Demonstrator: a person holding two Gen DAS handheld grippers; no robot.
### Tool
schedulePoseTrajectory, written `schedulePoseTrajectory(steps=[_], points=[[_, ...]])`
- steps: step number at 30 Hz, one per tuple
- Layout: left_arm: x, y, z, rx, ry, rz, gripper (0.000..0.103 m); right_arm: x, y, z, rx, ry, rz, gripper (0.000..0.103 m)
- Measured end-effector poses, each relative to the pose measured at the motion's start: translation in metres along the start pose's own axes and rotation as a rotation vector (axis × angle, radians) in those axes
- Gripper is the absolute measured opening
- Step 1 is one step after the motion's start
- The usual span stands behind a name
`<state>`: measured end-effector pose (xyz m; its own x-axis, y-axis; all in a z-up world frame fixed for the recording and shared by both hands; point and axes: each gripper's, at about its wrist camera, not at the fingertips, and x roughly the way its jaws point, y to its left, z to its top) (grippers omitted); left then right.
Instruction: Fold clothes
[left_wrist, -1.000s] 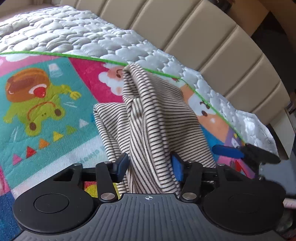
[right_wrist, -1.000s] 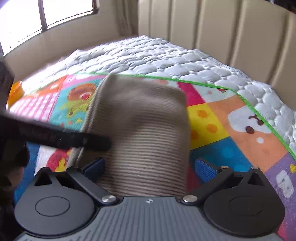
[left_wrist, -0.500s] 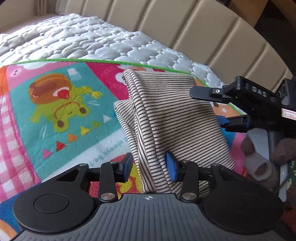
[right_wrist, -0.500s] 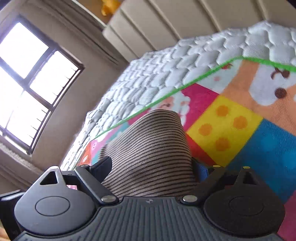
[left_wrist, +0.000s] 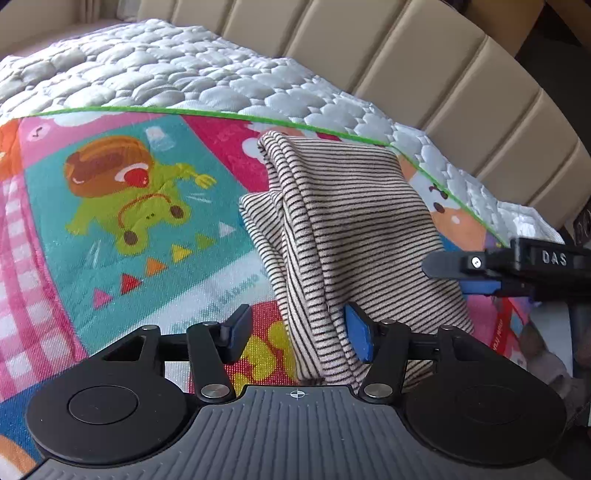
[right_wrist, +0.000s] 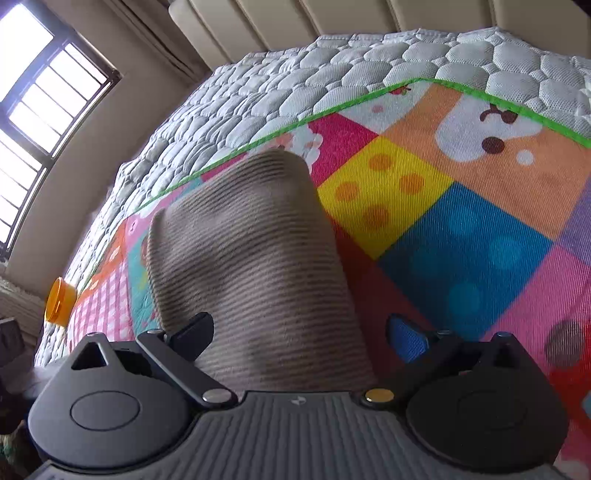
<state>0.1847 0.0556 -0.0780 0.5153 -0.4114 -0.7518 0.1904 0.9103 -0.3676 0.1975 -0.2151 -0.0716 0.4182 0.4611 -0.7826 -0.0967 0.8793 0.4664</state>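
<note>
While the folded striped garment (left_wrist: 347, 229) lies on the colourful play mat (left_wrist: 122, 229) near its green edge, the left gripper (left_wrist: 299, 332) is opening, cloth between its pads; the right gripper (right_wrist: 299, 336) widens astride the garment's near end.

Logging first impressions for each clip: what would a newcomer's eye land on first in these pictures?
First, the striped garment, folded into a long bundle in the middle of the bright cartoon play mat that covers a white quilted mattress. Next, the left gripper, its jaws opening around the garment's near end, with one blue pad at the cloth. The right gripper straddles the same end, jaws wide.
</note>
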Motion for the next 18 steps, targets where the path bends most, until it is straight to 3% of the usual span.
schedulePoseTrajectory(steps=[2,3,5,10,13,18], points=[[-0.003,-0.003,-0.001,0.001,0.009,-0.010,0.066,0.001,0.001,-0.014,-0.024,0.021,-0.024,0.092],[-0.004,-0.006,-0.002,0.003,0.021,-0.021,0.069,0.002,0.001,-0.019,-0.037,0.021,-0.038,0.084],[-0.003,-0.013,-0.006,0.014,0.048,-0.044,0.079,0.006,0.003,-0.021,-0.033,0.006,-0.037,0.081],[0.017,-0.020,-0.016,0.071,0.103,-0.003,0.075,0.011,0.013,-0.028,-0.085,-0.014,-0.054,0.078],[0.019,-0.012,-0.010,0.020,0.092,-0.026,0.069,0.016,0.012,-0.020,-0.075,-0.029,-0.044,0.076],[0.024,-0.005,0.009,0.036,0.015,0.034,0.069,0.037,0.024,0.003,-0.118,-0.108,-0.047,0.076]])
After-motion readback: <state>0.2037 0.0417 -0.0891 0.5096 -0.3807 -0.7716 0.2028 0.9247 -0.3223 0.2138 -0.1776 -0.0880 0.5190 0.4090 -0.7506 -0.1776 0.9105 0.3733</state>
